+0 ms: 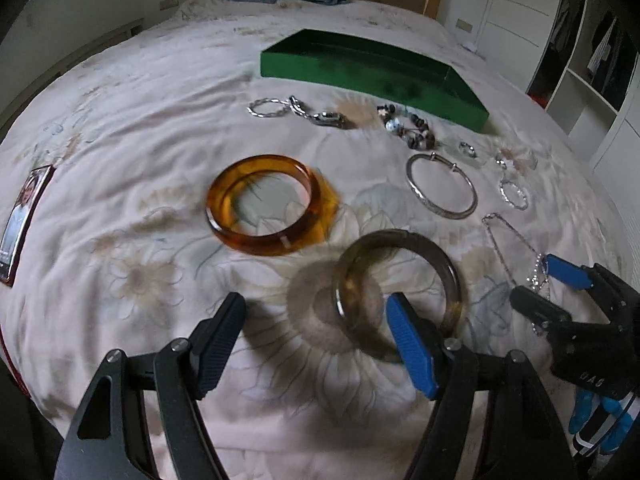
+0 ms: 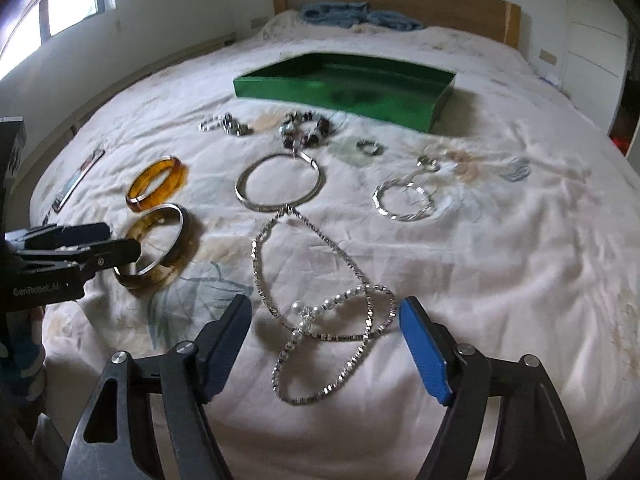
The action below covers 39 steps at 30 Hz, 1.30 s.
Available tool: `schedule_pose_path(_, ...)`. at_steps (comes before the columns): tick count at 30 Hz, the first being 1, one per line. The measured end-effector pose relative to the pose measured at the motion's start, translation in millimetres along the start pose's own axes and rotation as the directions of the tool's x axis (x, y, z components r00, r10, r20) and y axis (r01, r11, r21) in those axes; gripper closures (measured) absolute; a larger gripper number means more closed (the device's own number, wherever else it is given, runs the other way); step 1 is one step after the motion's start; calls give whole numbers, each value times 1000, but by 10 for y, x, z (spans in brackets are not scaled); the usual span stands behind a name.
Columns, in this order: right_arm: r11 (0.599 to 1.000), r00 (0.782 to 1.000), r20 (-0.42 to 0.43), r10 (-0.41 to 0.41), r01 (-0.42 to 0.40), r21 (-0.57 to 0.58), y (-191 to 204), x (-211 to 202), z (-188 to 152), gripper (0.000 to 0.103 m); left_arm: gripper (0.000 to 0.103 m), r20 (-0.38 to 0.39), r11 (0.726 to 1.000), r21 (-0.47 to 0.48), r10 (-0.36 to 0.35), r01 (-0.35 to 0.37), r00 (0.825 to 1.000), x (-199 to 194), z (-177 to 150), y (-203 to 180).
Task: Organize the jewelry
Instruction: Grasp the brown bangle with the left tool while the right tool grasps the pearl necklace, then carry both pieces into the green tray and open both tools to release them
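From my left wrist: my left gripper [image 1: 316, 322] stands wide over the quilted bed [image 1: 140, 128], gripping nothing — its blue pad inside the smoky translucent bangle [image 1: 400, 292]. One amber bangle [image 1: 270, 204] lies beyond, toward the headboard edge.

From my right wrist: my right gripper [image 2: 324, 320] spreads wide, pads clear, around the beaded silver chain necklace [image 2: 320, 280] with pearls — before one glossy green tray [image 2: 344, 88].

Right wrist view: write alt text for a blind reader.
An open right tool straddles a silver chain necklace on a floral bedspread. Beyond lie bangles, a thin silver hoop and an empty green rectangular tray.
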State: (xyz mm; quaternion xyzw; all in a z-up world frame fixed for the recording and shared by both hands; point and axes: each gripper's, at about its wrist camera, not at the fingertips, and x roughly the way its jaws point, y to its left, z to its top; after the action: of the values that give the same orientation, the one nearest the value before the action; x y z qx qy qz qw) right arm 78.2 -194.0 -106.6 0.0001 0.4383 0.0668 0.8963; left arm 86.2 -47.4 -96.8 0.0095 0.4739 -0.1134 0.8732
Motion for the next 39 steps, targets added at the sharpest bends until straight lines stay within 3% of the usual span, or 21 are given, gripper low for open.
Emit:
schedule_pose_path(7, 1000, 999, -35, 6, -6, -9, -35, 147, 5, 35, 37, -35, 999, 41, 17, -15, 999, 169, 45, -117)
schedule_pose_path(11, 1000, 999, -39, 17, -16, 4, -73, 165, 14, 50, 56, -44, 999, 40, 2, 0, 999, 210, 59, -126)
schedule_pose_path(18, 998, 998, -26, 52, -51, 38, -140, 95, 4, 89, 93, -39, 996, 85, -13, 16, 999, 199, 41, -220)
schedule_pose_path(21, 998, 999, -12, 49, -49, 34, -118, 46, 0, 95, 94, -21, 995, 97, -9, 11, 1000, 147, 32, -242)
schedule_pose_path(27, 999, 999, 39, 36, -37, 29, -86, -167, 28, 96, 95, 8, 996, 83, -37, 36, 999, 10, 38, -200)
schedule_pose_path(39, 999, 985, 169, -34, 30, 26, -118, -618, 446, 96, 95, 89, 996, 17, -90, 89, 992, -302, 236, 60)
